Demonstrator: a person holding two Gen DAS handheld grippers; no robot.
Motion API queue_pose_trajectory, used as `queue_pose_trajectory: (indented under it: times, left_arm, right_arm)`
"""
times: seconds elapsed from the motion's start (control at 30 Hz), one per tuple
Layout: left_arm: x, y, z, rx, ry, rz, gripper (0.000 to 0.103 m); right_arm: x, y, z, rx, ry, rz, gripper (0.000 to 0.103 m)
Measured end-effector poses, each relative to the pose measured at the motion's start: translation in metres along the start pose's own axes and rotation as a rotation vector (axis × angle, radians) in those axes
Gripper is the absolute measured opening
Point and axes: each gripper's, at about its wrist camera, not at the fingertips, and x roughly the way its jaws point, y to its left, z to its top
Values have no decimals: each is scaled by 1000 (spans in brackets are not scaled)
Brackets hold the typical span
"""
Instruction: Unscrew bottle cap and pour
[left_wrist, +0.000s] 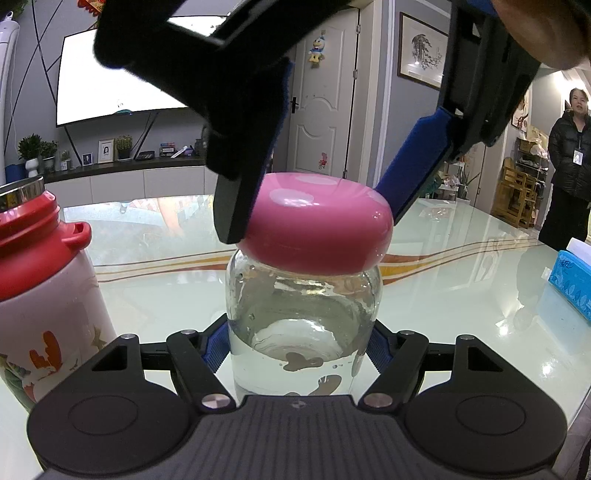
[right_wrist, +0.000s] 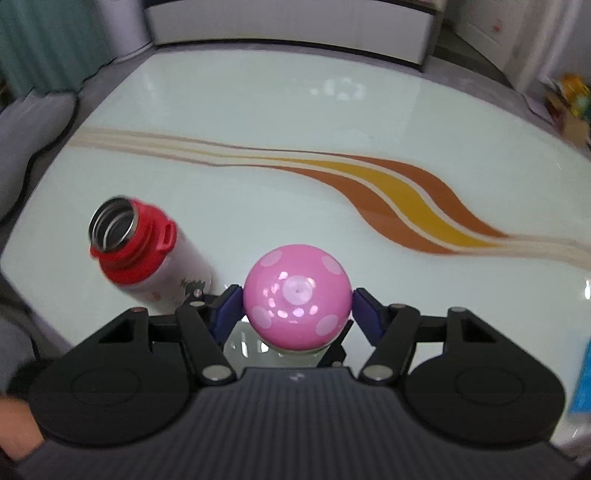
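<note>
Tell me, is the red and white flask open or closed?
Open. The red and white flask has no lid; the right wrist view looks straight into its bare steel mouth.

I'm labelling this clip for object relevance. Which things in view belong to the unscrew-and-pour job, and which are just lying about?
Part of the job:
clear glass bottle, held by left gripper
pink dotted dome cap, clamped by right gripper
open red-necked white flask

Lying about:
blue tissue box

A home living room: a wall-mounted television (left_wrist: 122, 74) above a low cabinet (left_wrist: 122, 177) carrying potted plants (left_wrist: 31, 151) and framed photos (left_wrist: 106, 150), a panelled white door (left_wrist: 321, 107), a framed ink painting (left_wrist: 423, 50), and a glossy desk (right_wrist: 280, 129) with orange swirls.
</note>
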Motion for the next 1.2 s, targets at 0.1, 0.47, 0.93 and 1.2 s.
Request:
queue_pose_trajectory:
  times: [0.1,0.47,0.93,1.2]
  left_arm:
    - [-1,-1,-1,1,-1,0,75]
    - [-7,18,-11,2,-3,-2,75]
    - [-10,21,-11,2,-2,-1,75]
    - [-15,20,-8,3,-1,-2,75]
  right_arm:
    - [0,-5,2,-82,6,50,65]
    - [-1,-18,1,-363,-21,219,65]
    - [-13,2,0,48,-33,10,88]
    - [-2,11,5,191,-14,-103,67]
